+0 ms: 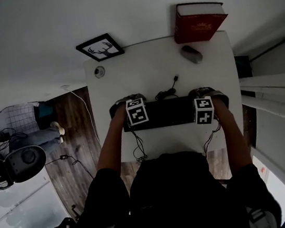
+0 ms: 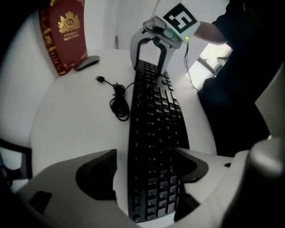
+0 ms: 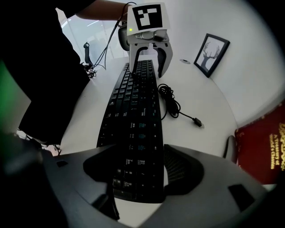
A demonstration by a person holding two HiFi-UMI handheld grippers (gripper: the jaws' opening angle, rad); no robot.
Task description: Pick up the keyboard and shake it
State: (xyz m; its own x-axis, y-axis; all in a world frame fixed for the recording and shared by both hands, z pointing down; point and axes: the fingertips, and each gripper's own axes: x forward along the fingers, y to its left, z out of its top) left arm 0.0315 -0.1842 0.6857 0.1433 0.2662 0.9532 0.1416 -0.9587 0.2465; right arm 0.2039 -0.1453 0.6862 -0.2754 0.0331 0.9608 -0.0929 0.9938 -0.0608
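The keyboard [image 1: 168,112] lies crosswise on the table [image 1: 138,80] near its front edge, its cable [image 1: 167,92] coiled just behind. A mouse [image 1: 191,54] and a book [image 1: 199,22] sit at the far right corner, a picture frame [image 1: 99,48] at the far left.

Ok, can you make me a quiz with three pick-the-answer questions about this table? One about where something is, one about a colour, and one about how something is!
1. Where does the red book stand?
A: on the floor.
B: at the far edge of the table, beside the mouse.
C: on a chair.

2. What colour is the keyboard?
A: white.
B: blue.
C: black.

3. How is the plug on the keyboard's cable?
A: lying loose on the table.
B: stuck in a computer.
C: pinched in a gripper.

Answers:
1 B, the head view shows it upright next to the mouse at the far end.
2 C, its keys and frame are all black.
3 A, the plug rests on the white tabletop, joined to nothing.
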